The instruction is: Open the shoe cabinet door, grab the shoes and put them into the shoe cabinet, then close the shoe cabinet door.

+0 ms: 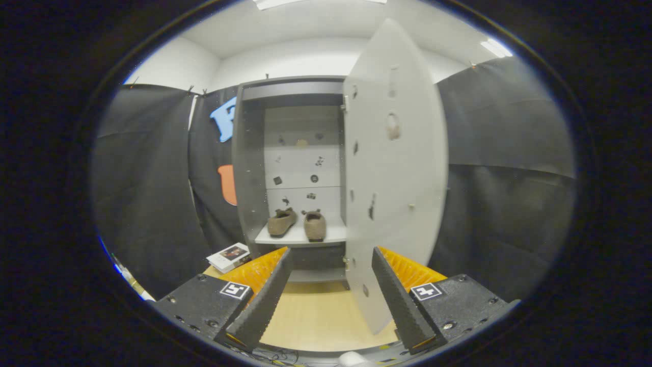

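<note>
A grey shoe cabinet (pixel 250 168) stands ahead of my fingers with its door (pixel 395 178) swung wide open on the right side. Two brown shoes (pixel 282 221) (pixel 315 226) rest side by side on the cabinet's white shelf (pixel 298 237), toes pointing outward. My gripper (pixel 328 290) is open, well short of the cabinet, with nothing between its fingers. The door's lower edge hangs just ahead of my right finger (pixel 395 295), and the left finger (pixel 262 298) points toward the cabinet's base.
A small white box (pixel 229 256) lies on the wooden tabletop (pixel 316 316) left of the cabinet's foot. Black cloth walls close in on both sides. Small stickers dot the cabinet's back panel (pixel 300 163). The door's inner face has several holes and marks.
</note>
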The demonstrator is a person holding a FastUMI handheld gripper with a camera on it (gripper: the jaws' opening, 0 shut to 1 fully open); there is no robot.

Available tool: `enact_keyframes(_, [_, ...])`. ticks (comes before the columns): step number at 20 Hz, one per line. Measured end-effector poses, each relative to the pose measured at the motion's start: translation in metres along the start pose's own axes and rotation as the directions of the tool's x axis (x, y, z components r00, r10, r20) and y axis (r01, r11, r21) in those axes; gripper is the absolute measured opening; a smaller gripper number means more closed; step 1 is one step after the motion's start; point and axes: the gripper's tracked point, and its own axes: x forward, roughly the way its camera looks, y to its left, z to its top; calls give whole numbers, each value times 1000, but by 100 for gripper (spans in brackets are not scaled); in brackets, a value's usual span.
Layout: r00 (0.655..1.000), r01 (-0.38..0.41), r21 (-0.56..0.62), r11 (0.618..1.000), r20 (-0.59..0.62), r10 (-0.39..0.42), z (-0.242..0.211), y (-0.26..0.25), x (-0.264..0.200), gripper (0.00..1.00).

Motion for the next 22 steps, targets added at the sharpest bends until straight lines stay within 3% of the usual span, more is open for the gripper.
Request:
enact_keyframes(4, [995,99,6,995,33,-99,11,-79,-27,100])
enact_keyframes(9, [986,159,15,987,52,-159,22,-157,-6,100])
enact_keyframes(15, [1000,8,24,1000,10,-8,16,-160,80,100])
enact_keyframes(22, [997,-77,-17,997,18,78,12,-149,87,97])
